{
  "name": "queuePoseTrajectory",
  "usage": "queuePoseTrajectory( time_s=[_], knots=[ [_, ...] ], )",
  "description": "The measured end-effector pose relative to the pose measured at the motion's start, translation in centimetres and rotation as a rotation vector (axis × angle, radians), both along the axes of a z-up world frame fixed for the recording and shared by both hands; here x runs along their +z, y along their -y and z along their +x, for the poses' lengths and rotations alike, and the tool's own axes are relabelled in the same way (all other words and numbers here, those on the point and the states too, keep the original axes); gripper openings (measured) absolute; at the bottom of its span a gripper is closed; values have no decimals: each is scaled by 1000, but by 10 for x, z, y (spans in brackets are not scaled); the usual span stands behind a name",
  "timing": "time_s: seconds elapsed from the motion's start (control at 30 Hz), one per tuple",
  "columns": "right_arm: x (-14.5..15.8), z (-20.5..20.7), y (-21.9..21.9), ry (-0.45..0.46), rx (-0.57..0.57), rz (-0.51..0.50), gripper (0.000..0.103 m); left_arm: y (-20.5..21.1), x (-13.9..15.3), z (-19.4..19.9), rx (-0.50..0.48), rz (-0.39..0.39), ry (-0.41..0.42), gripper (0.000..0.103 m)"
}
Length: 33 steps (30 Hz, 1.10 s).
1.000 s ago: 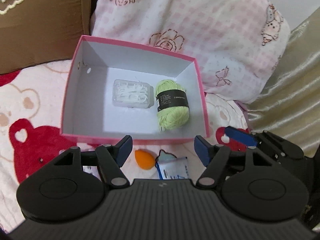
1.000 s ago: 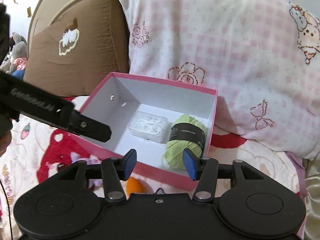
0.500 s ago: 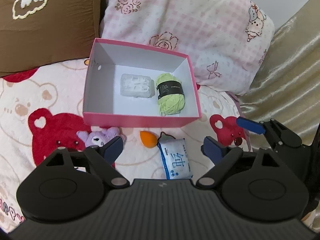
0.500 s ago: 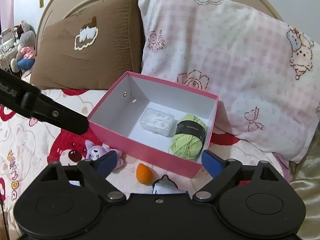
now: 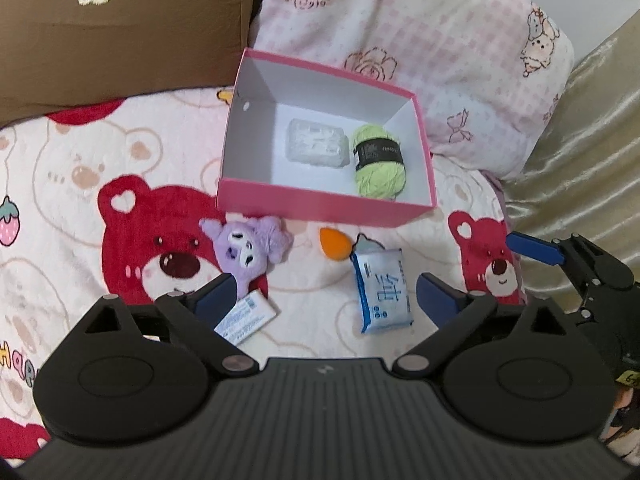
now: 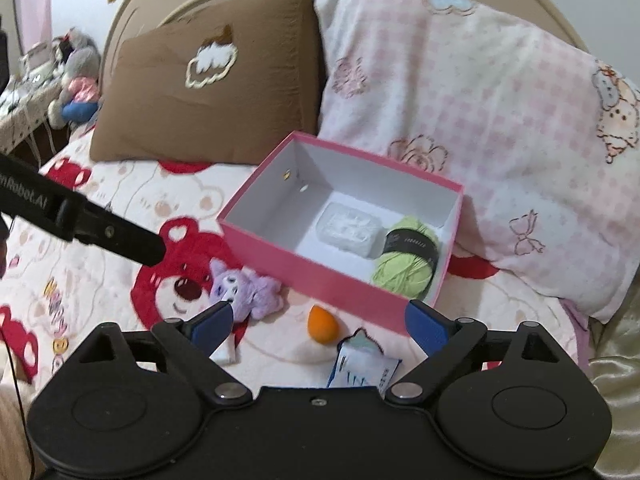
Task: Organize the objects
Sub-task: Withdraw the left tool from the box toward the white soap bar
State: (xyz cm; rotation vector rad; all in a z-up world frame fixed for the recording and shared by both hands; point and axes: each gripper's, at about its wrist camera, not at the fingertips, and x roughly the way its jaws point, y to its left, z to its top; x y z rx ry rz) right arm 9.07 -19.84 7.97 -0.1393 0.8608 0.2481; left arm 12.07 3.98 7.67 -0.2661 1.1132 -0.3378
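A pink box [image 5: 320,204] [image 6: 312,276] stands on the bed and holds a clear plastic case [image 5: 317,148] [image 6: 352,230] and a green yarn ball [image 5: 379,168] [image 6: 406,260]. In front of it lie a purple plush toy [image 5: 246,250] [image 6: 248,288], an orange sponge [image 5: 335,243] [image 6: 321,324], a blue tissue pack [image 5: 382,290] [image 6: 362,368] and a small white packet [image 5: 246,318]. My left gripper [image 5: 326,300] is open and empty, above these items. My right gripper [image 6: 318,324] is open and empty, near the box's front wall.
A brown pillow [image 6: 208,92] and a pink checked pillow [image 6: 480,112] lean behind the box. A bear-print blanket [image 5: 100,208] covers the bed. A gold satin cover [image 5: 580,140] lies to the right. Stuffed toys [image 6: 76,84] sit on a side table at far left.
Both grippers have pulled back from the box and opened wider. The plush toy, tissue pack and white packet have come into view in front of the box.
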Motion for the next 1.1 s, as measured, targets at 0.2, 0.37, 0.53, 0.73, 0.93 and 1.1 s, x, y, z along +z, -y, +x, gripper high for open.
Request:
queuePoseTrajectory(
  time_s=[0.2,0.37,0.53,0.73,0.93,1.1],
  knots=[
    [-4,-8,-7,-26,20,-11,95,-4,-3,-11,-19,27,5,97],
    [-8,-15,-16,-55,67,9,95,-9,-15,-22,-53,54,21,97],
    [-19,-21,-28,-96,121,15,95,-15,-27,-28,-63,72,22,97],
    [-30,-26,-41,-133,161,27,95,-21,-46,-34,-83,66,-8,97],
    [-47,-27,-58,-180,206,45,95,-25,-64,-40,-77,64,-37,97],
    [-61,-24,-69,-218,228,67,95,-34,-80,-41,-57,6,-52,96]
  ],
)
